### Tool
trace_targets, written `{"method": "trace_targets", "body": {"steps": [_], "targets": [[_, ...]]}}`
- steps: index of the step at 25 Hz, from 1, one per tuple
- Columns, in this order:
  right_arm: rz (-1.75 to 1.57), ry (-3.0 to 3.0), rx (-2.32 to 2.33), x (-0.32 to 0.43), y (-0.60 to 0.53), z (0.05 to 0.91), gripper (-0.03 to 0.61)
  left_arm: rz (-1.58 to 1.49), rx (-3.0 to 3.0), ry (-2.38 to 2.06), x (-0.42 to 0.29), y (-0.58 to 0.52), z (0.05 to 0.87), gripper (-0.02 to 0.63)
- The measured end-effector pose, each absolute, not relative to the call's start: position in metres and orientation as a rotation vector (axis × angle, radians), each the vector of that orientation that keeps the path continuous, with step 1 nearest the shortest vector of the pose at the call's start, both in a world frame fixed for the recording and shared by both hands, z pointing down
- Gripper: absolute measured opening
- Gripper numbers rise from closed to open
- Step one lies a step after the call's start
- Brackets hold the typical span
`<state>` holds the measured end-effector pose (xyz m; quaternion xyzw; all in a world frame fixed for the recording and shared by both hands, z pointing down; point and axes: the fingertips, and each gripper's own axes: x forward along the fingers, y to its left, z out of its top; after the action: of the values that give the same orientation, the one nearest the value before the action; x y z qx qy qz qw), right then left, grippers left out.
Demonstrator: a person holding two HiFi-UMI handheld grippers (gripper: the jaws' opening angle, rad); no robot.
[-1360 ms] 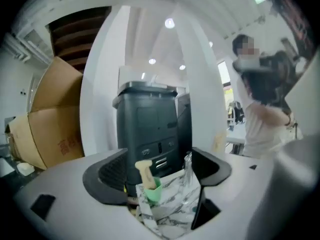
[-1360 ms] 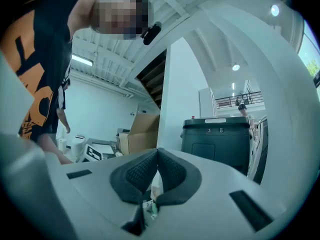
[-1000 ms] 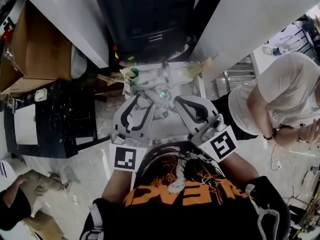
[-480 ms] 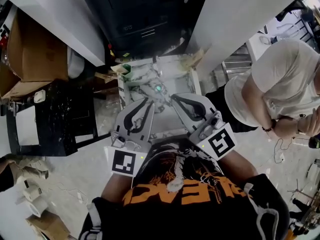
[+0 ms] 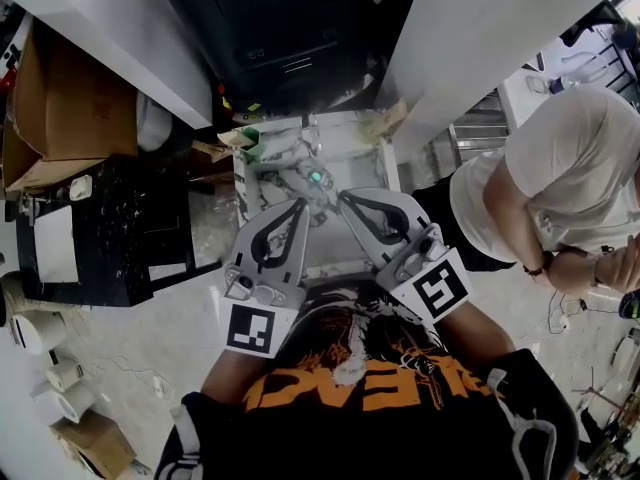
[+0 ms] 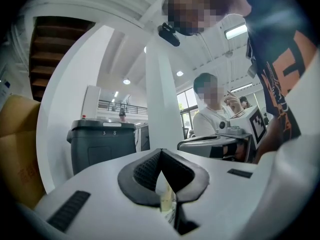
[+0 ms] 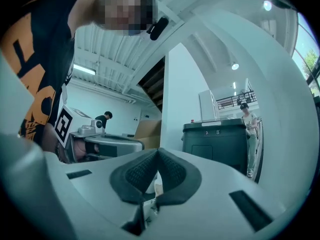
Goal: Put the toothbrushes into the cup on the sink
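Head view: left gripper point(image 5: 301, 206), right gripper point(image 5: 344, 197) closed over sink point(image 5: 365, 160).

Head view looks steeply down; 2 gripper views face forward, sharing bin point(image 6: 102, 146).

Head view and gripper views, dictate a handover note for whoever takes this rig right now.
Left gripper: jaws together, nothing clearly gripped. Right gripper: same. Both hover over the white marble-patterned sink. A small green-and-white cup-like thing stands at its far left corner; a teal item lies mid-sink, too small to identify. No toothbrush can be made out. Done: nothing evident. Left: find the toothbrushes, put them in the cup.
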<state>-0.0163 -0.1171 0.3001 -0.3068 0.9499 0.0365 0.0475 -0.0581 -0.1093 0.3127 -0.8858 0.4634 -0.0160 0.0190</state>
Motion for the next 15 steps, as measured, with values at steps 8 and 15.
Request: {"method": "trace_targets", "body": {"steps": [8,15], "targets": [[0.098,2.886,-0.927,-0.007,-0.126,0.302,0.014,-0.085,-2.748,1.447,-0.047,-0.115,0.316,0.023],[0.112,2.874,-0.923,-0.004,-0.124,0.298,0.014,-0.088,-2.745,1.436,-0.04,-0.114,0.313,0.023]]}}
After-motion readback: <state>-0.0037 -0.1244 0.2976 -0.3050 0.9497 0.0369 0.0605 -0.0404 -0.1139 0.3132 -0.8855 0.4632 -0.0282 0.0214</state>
